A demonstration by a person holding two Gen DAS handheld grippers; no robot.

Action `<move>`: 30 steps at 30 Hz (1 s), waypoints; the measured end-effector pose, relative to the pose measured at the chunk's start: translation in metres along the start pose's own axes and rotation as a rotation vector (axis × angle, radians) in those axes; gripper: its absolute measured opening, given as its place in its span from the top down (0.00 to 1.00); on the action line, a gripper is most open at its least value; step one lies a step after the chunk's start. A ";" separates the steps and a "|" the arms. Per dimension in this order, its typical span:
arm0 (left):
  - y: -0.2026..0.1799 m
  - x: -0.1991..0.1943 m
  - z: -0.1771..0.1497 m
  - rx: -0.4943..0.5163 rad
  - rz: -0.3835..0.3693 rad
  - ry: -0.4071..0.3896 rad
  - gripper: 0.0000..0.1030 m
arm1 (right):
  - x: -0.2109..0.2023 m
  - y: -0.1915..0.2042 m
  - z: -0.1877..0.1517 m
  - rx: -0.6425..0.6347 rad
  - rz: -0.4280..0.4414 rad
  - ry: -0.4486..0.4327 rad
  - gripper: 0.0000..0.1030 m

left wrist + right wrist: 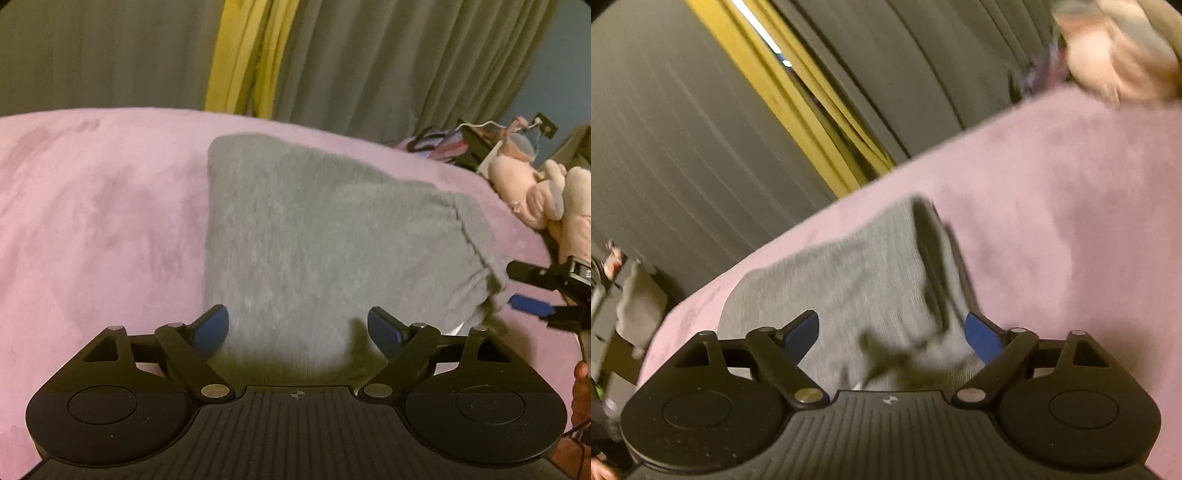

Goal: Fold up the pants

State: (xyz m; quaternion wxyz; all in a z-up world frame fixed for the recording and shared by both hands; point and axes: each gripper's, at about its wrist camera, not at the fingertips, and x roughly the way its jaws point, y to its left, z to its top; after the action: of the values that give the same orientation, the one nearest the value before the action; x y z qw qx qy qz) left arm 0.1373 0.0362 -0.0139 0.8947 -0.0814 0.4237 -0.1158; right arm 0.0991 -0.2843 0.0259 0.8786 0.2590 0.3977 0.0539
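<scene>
Grey pants [314,236] lie folded into a compact stack on a pink blanket [92,221]. My left gripper [297,328] is open and empty, just above the near edge of the pants. My right gripper [517,288] shows at the right edge of the left wrist view, open, at the pants' right corner. In the right wrist view the right gripper [892,334] is open over the near end of the pants [842,273], with dark drawstrings between the blue pads [982,336]. That view is blurred and tilted.
Pink plush toys [546,192] and dark clutter sit at the bed's far right edge. Grey curtains [388,62] with a yellow one [243,55] hang behind the bed. The pink blanket [1071,192] spreads to the right of the pants. Furniture [624,306] stands at the left.
</scene>
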 end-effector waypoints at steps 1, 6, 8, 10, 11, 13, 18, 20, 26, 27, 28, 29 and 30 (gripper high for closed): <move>-0.002 -0.002 -0.003 0.008 0.000 -0.003 0.14 | 0.003 -0.005 -0.006 0.045 0.009 0.021 0.27; -0.008 -0.011 -0.013 0.024 0.016 -0.021 0.11 | 0.014 -0.029 -0.019 0.215 0.032 0.043 0.30; -0.011 -0.010 -0.015 0.002 0.029 -0.019 0.11 | 0.020 -0.031 -0.021 0.278 0.040 0.046 0.26; -0.010 -0.010 -0.017 -0.014 0.040 -0.019 0.11 | 0.021 -0.033 -0.021 0.291 0.041 0.031 0.26; -0.010 -0.012 -0.018 -0.022 0.046 -0.023 0.11 | 0.020 -0.031 -0.021 0.276 0.036 0.023 0.28; -0.007 -0.016 -0.019 -0.037 0.040 -0.034 0.11 | 0.016 -0.025 -0.026 0.251 0.038 0.005 0.29; 0.004 -0.019 -0.023 -0.096 0.069 -0.038 0.11 | 0.019 -0.039 -0.031 0.373 0.090 0.036 0.22; 0.006 -0.019 -0.025 -0.112 0.099 -0.042 0.11 | 0.023 -0.040 -0.034 0.375 0.083 0.033 0.22; 0.016 -0.024 -0.031 -0.182 0.159 -0.071 0.08 | 0.037 -0.038 -0.029 0.433 0.104 0.004 0.49; 0.017 -0.025 -0.033 -0.191 0.162 -0.072 0.08 | 0.040 -0.038 -0.029 0.433 0.098 -0.004 0.49; 0.017 -0.025 -0.037 -0.201 0.165 -0.076 0.08 | 0.043 -0.039 -0.030 0.435 0.097 -0.008 0.49; 0.018 -0.025 -0.041 -0.209 0.166 -0.079 0.08 | 0.044 -0.039 -0.031 0.435 0.093 -0.011 0.48; 0.017 -0.025 -0.044 -0.215 0.163 -0.078 0.08 | 0.044 -0.038 -0.031 0.428 0.093 -0.015 0.48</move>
State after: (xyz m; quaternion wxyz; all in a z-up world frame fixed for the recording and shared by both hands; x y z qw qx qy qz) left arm 0.0907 0.0576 -0.0273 0.9030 -0.1464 0.4038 0.0065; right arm 0.1018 -0.2906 -0.0395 0.8030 0.4579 0.3813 0.0071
